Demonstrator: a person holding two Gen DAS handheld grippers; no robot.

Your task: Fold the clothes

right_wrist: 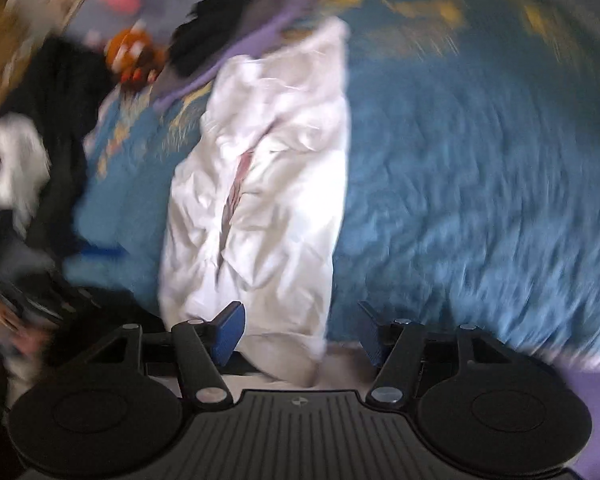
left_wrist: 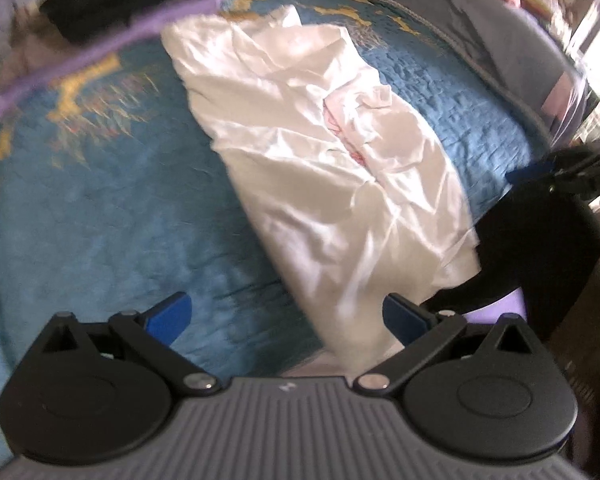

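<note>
white garment (left_wrist: 320,152) lies rumpled in a long strip on the blue bedspread (left_wrist: 100,208), near end at the bed edge. left gripper (left_wrist: 286,316) released, jaws wide, nothing held. right gripper (right_wrist: 298,330) released too, garment's near end between its pads, blurry.

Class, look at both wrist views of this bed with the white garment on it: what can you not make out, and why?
- White garment: its near end is cut off behind the left gripper in the left wrist view.
- Pink patch in its folds: too crumpled to identify.
- Dark clothes pile and orange object: smeared by motion blur in the right wrist view.
- Right gripper: open, nothing between its jaws.
</note>
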